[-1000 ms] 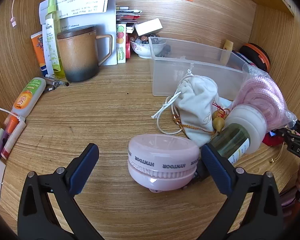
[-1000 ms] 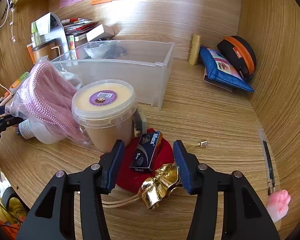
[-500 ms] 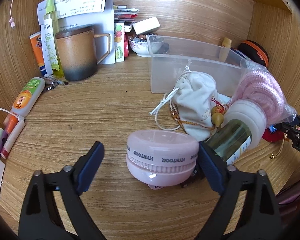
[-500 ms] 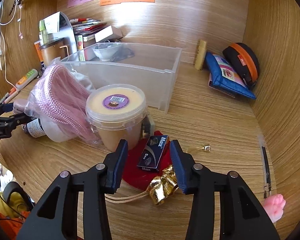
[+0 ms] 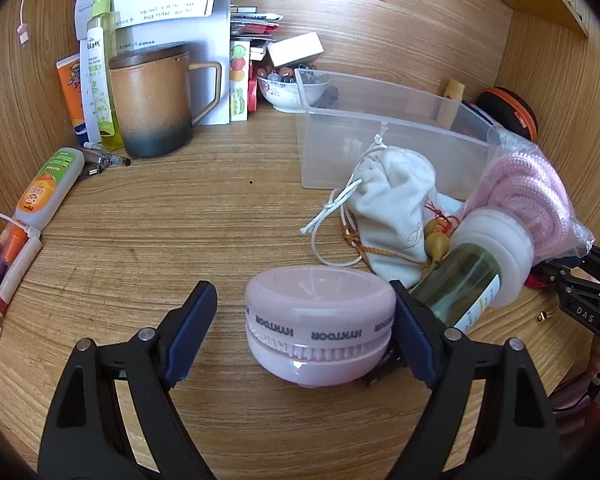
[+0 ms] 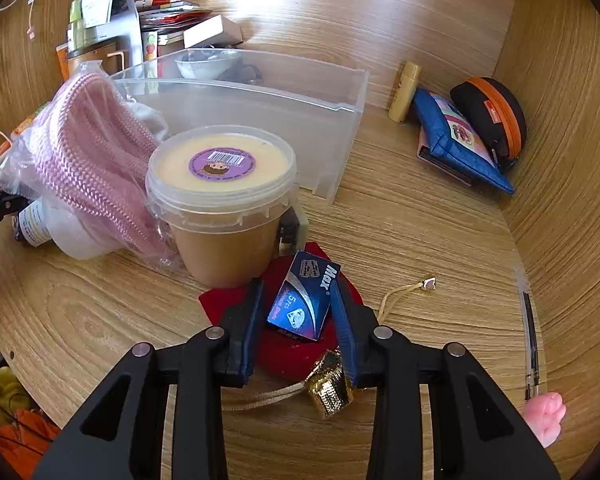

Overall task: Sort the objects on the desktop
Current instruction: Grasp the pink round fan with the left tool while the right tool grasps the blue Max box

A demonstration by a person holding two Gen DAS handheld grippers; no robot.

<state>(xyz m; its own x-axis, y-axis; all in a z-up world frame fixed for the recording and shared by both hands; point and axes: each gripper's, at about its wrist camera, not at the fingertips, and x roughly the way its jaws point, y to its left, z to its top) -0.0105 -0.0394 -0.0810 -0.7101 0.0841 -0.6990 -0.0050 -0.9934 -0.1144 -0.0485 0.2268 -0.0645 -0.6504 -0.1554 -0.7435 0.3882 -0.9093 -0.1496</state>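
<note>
A pink round HYNTOOR case (image 5: 320, 320) lies on the wooden desk. My left gripper (image 5: 302, 322) is open around it; the right finger touches its side, the left finger stands apart. A small blue Max box (image 6: 304, 300) rests on a red pouch (image 6: 288, 350) with a gold bow (image 6: 330, 386). My right gripper (image 6: 298, 320) has its jaws narrowly open on either side of the blue box. A clear plastic bin (image 6: 260, 108) stands behind; it also shows in the left wrist view (image 5: 380, 140).
A lidded beige tub (image 6: 224, 204), bagged pink rope (image 6: 88, 168), a white drawstring pouch (image 5: 388, 208) and a lying green bottle (image 5: 460, 284) crowd the middle. A brown mug (image 5: 152, 100), tubes and papers stand at the back left. A blue pouch (image 6: 456, 140) and an orange-black case (image 6: 496, 116) lie at the right wall.
My left gripper has narrowed around the pink case, its right finger now against it. My right gripper has closed in around the blue box and moved forward.
</note>
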